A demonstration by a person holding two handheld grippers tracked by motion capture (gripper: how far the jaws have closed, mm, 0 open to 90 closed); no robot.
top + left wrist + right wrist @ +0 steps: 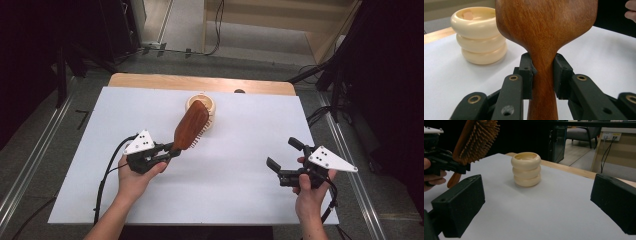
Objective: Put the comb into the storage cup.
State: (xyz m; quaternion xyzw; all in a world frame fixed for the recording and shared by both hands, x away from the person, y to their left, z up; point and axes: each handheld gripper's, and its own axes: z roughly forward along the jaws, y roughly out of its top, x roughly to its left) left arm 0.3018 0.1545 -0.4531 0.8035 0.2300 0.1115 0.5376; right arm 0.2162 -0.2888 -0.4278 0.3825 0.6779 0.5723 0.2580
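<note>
Our left hand-held gripper (172,150) was clamped on the neck of the wooden hairbrush (191,126), holding it lifted clear of the counter (240,170) with its head just above the cream ringed holder (526,169). Our right hand-held gripper (284,156) waited well apart, jaws wide and empty. We judged the pick-up done; setting the brush into the holder seemed left.

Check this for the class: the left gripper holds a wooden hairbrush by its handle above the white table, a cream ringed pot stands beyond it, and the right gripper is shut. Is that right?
One thing is wrong: the right gripper is open, not shut. The right gripper view shows its jaws far apart with nothing between them. The rest stands: the left gripper holds the wooden hairbrush by its handle above the white table, and the cream ringed pot stands beyond.
</note>
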